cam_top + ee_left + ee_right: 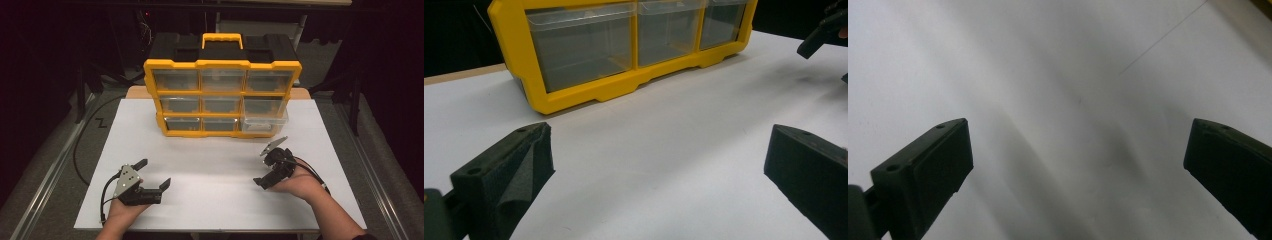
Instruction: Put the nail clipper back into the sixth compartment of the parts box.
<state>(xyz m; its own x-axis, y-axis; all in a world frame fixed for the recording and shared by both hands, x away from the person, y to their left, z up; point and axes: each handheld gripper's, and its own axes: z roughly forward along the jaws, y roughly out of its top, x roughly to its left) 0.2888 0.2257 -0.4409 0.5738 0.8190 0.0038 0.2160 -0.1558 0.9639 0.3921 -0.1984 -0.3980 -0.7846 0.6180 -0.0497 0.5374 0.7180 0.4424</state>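
On the left side, the left hand (125, 202) rests low on the white rectangular table sheet (215, 165), well in front of the yellow plastic organiser cabinet with nine clear drawers (222, 97). It holds the left gripper (155, 172) level, grey three-cornered plate upward, its cable looping down beside the wrist. The jaws are spread wide apart with nothing between them, one tip toward the cabinet's lower left corner, the other aimed toward the sheet's middle. In the left gripper view both black jaws stand far apart over bare white sheet (674, 150), and the cabinet (624, 50) fills the top, its bottom row of drawers facing the camera, well apart from the jaw tips.

Across to the middle: the cabinet stands upright at the far edge of the sheet, yellow carry handle on top, black body behind. Bare sheet lies between it and either gripper.

Now the right side. The clear plastic drawer at the cabinet's lower right (264, 122) sits pulled partly out of its frame, jutting toward the person. Just in front of it, near but not touching, the right hand (300, 182) tilts the right gripper (262, 167) downward toward the sheet. Its jaws are also splayed wide and gripping nothing; the right gripper view shows them over plain white sheet (1058, 100).

No writing or brand mark is legible.
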